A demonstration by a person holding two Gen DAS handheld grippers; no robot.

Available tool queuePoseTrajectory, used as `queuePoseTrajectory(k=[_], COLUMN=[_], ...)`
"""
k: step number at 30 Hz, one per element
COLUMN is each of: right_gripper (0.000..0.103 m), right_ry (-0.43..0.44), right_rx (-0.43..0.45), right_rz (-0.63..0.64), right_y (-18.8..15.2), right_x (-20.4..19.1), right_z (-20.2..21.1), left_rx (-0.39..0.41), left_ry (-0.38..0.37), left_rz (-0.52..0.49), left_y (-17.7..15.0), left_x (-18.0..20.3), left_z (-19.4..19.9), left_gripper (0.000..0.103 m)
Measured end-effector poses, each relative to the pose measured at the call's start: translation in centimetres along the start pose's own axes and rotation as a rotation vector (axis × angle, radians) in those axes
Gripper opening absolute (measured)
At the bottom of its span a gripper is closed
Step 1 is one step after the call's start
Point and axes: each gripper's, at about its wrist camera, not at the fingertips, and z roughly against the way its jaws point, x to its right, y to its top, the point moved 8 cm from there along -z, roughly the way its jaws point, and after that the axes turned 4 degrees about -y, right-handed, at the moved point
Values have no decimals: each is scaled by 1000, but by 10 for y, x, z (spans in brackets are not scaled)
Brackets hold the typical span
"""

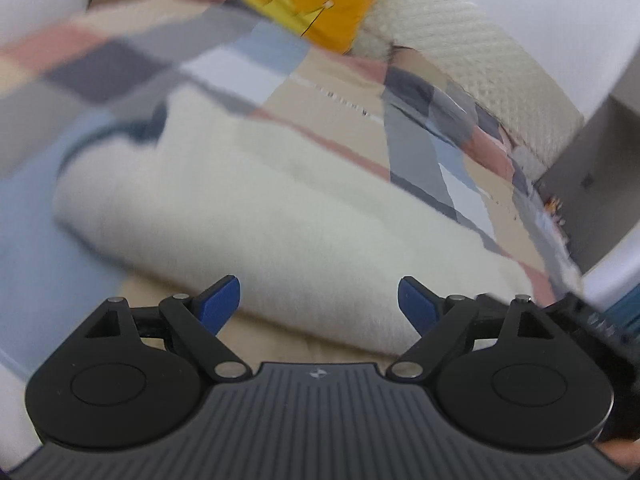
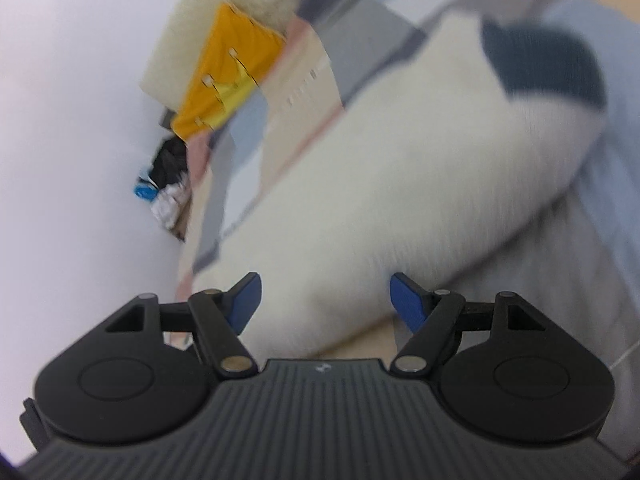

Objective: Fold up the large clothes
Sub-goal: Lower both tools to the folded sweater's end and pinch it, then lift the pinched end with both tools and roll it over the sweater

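A folded, fluffy white garment [image 1: 248, 216] lies on a patchwork bedspread [image 1: 332, 92], just ahead of the left gripper [image 1: 319, 304] and the right gripper [image 2: 325, 300], both spread wide and holding nothing. Only the right wrist view shows dark clutter [image 2: 170, 168] by the wall beyond the yellow cushion [image 2: 228, 80]. Both views are blurred.

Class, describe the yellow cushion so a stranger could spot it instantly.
Start at the bed with the patchwork cover of pastel squares. At its far end, against the cream knitted headboard, lies the yellow cushion. It is the only bright yellow-orange thing there, with a crown design; the fluffy white garment is nearer.
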Motion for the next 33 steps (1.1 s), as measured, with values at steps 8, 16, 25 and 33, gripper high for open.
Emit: queuePoseTrajectory(k=[8,16,25,33], right_gripper=[74,82,95,96], right_ry=[31,36,57,58], right_rx=[-82,-36,-34,12], right_rz=[-94,-139,-220,-383], right_y=[-17,-12,-6,9], right_x=[4,8,13,37], right_z=[-23,-26,-41,-51], left_rx=[-82,-127,-134,-126], left_ry=[-14,-51,-104,-169], left_rz=[179,319,416,550], left_y=[-13,-16,-12,-8], left_x=[-23,-47,-54,-65], left_z=[-18,-36,-51,-60], left_gripper=[89,89,90,90])
